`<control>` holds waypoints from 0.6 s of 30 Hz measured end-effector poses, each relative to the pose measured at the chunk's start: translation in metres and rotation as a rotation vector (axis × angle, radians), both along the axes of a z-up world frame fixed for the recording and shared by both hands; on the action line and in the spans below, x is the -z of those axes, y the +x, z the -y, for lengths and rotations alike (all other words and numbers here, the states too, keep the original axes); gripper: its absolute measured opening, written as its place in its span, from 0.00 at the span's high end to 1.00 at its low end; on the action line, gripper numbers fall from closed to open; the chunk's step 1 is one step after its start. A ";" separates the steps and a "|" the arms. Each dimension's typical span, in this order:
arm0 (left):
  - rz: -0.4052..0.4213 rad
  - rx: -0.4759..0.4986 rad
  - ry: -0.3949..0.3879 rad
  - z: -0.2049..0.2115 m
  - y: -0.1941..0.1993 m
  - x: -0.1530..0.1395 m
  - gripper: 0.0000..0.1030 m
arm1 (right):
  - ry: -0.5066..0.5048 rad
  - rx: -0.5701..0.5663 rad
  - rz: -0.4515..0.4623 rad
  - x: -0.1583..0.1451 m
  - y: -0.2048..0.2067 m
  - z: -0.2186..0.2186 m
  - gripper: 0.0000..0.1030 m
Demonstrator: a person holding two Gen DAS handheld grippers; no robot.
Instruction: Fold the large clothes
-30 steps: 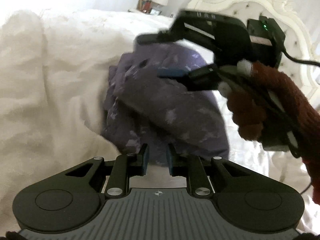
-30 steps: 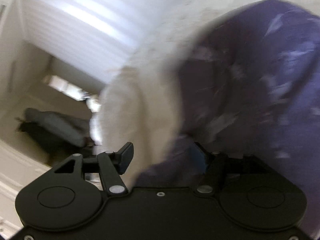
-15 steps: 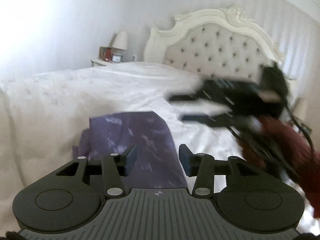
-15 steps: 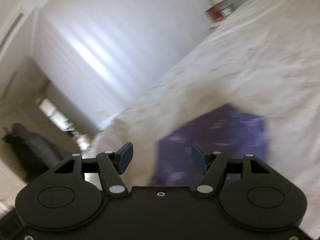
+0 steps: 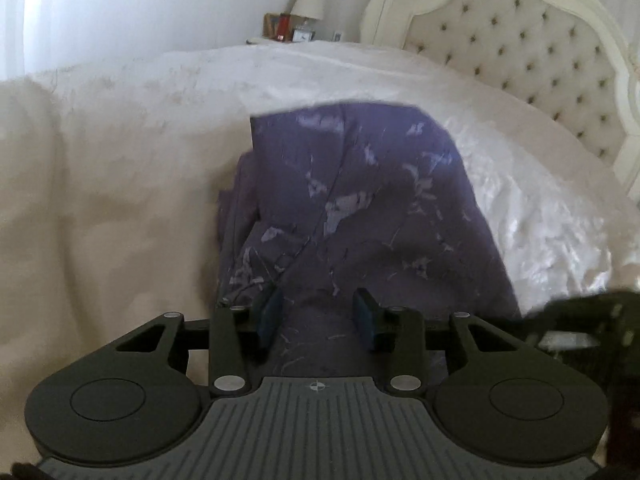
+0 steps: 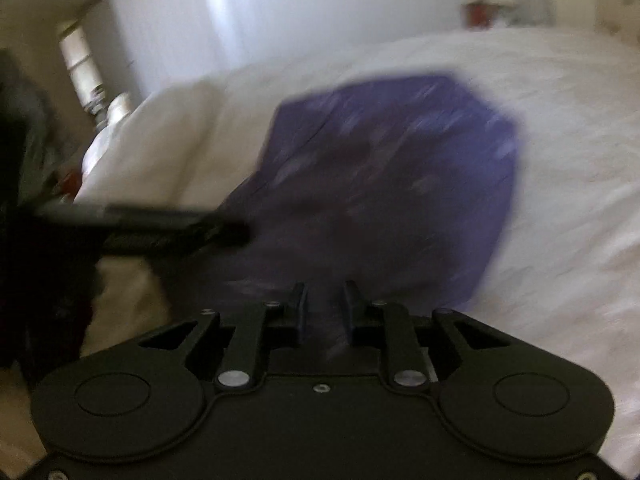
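A purple garment with pale markings lies folded on the white bed; the blurred right wrist view shows the garment too. My left gripper hangs over its near edge, jaws apart and closing, with cloth showing between the fingers but no visible pinch. My right gripper is at the near edge too. Its jaws are closing to a narrow gap with purple cloth in it; blur hides whether the pads press. The right gripper shows as a dark blur low on the right, and the left gripper reaches in from the left.
A tufted cream headboard stands at the back right. A nightstand with a lamp and small items sits by the far wall. The bed's left edge drops to the floor, where furniture shows dimly.
Both grippers swung back to the garment's near edge. The left jaws went from nearly shut to apart. The right jaws narrowed sharply, and that hand dropped from the upper right to the lower right.
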State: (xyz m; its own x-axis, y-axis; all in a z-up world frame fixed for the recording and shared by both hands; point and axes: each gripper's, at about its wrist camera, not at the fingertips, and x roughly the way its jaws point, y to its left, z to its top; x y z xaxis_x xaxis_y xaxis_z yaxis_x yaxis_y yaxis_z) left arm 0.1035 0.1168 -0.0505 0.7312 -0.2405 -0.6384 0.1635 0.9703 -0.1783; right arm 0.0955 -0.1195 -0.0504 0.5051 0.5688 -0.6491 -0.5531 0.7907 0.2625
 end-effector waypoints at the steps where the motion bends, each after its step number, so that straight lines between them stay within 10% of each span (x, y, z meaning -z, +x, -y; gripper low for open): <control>1: -0.005 -0.002 -0.001 0.000 0.002 0.002 0.62 | 0.040 -0.030 -0.047 0.007 0.000 -0.006 0.71; 7: -0.013 -0.008 -0.052 -0.011 0.011 0.006 0.62 | 0.039 -0.080 0.008 -0.014 -0.001 -0.011 0.74; 18: -0.013 -0.011 -0.096 -0.008 0.013 0.018 0.62 | 0.049 0.201 0.203 -0.076 0.088 0.041 0.66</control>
